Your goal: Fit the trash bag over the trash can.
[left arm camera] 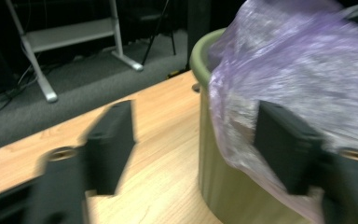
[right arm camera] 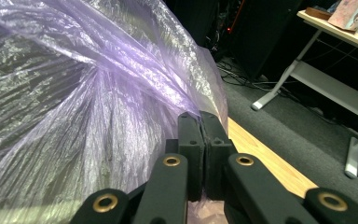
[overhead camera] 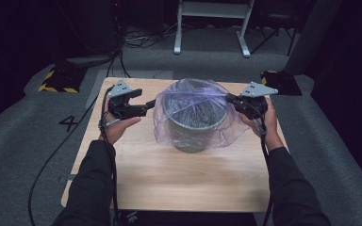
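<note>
A grey-green bin [overhead camera: 193, 134] stands upright in the middle of the wooden table [overhead camera: 169, 179]. A thin purple plastic bag [overhead camera: 193, 101] is draped over its mouth and hangs down its sides. My left gripper [overhead camera: 152, 104] sits at the bin's left side with its jaws open. In the left gripper view, the left gripper [left arm camera: 196, 109] has the bin [left arm camera: 214, 177] wall and the bag [left arm camera: 298, 70] edge between its jaws, with no pad pressing. At the bin's right rim my right gripper [overhead camera: 230, 99] is shut on the bag, and the right gripper [right arm camera: 200, 119] shows the film [right arm camera: 98, 93] stretched taut from its tips.
The table's near half is bare wood. Behind the table a white metal stand [overhead camera: 212, 23] rests on grey carpet with cables around it. Yellow-and-black striped bases [overhead camera: 59, 80] [overhead camera: 278, 77] lie off the table's two far corners.
</note>
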{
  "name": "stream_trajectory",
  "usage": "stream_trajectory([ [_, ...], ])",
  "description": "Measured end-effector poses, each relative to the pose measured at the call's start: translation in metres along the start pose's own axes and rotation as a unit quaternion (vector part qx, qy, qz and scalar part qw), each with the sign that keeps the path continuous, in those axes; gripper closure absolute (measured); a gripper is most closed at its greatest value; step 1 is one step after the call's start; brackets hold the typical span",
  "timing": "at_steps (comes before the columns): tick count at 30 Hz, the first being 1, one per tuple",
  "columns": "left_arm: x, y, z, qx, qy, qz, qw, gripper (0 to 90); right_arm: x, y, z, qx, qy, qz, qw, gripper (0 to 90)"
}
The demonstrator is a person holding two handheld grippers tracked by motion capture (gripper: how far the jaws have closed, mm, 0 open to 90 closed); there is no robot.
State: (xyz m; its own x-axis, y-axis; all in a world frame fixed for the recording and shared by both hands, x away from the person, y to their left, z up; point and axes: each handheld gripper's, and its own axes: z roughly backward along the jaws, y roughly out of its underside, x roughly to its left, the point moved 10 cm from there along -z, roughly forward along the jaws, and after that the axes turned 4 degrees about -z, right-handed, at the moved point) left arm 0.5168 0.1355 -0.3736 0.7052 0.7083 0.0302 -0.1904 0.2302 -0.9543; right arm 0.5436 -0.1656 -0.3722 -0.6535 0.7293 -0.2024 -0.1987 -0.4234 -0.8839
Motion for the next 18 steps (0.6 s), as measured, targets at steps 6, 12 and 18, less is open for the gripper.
stream_trajectory([
  [6, -0.037, -0.013, 0.020, -0.011, 0.054, -0.038, 0.9978, 16.4, -0.001, -0.001, 0.002, 0.000, 0.008, -0.003, 1.0000, 70.4],
  [12, -0.075, -0.012, 0.018, 0.005, 0.081, -0.072, 0.9941, 15.7, -0.005, -0.007, 0.021, -0.021, 0.018, -0.013, 0.9995, 50.6],
  [18, -0.100, -0.012, 0.013, 0.020, 0.083, -0.107, 0.9905, 15.5, -0.001, -0.008, 0.033, -0.012, 0.020, 0.011, 0.9997, 43.8],
])
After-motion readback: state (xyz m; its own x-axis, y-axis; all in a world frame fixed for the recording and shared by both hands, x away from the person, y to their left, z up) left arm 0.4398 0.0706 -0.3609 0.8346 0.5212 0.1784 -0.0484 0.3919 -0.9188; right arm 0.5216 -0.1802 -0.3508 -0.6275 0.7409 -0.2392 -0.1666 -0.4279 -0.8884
